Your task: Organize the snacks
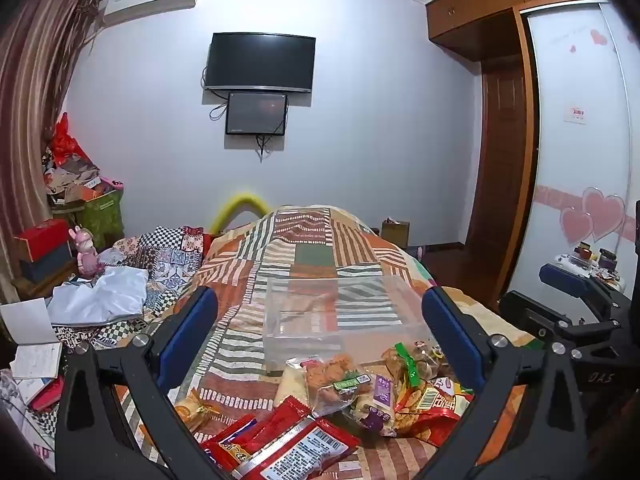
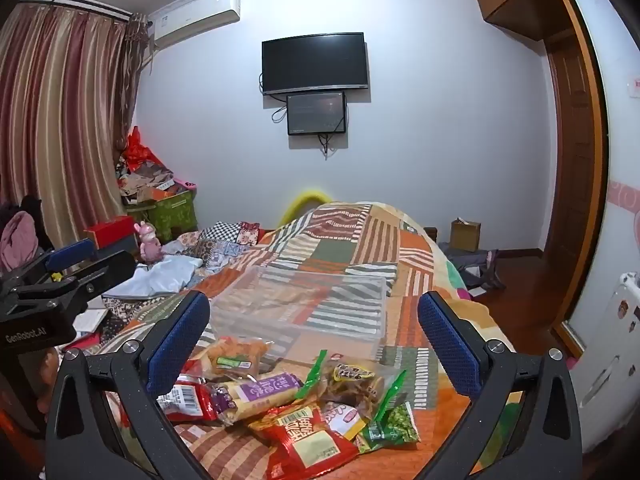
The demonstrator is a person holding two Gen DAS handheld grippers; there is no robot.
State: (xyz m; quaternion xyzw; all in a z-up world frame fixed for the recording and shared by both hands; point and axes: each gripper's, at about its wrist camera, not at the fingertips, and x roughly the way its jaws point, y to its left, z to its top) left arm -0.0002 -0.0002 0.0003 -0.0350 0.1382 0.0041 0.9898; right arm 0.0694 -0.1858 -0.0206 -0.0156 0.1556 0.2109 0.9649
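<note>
A pile of snack packets (image 1: 352,396) lies on the patchwork bedspread (image 1: 304,256), also in the right wrist view (image 2: 304,400): red packets (image 1: 280,444), a purple-labelled roll (image 2: 260,394), a green pea packet (image 2: 390,426). A clear plastic box (image 1: 340,312) stands empty just beyond the pile, also in the right wrist view (image 2: 304,308). My left gripper (image 1: 320,332) is open and empty above the pile. My right gripper (image 2: 316,340) is open and empty too, and shows at the right of the left wrist view (image 1: 568,280).
Crumpled quilts and a white cloth (image 1: 100,296) lie on the bed's left. Boxes and a pink toy (image 1: 86,252) stand by the curtain. A notebook (image 1: 32,336) lies at left. A wardrobe (image 1: 576,140) is at right, floor beside the bed.
</note>
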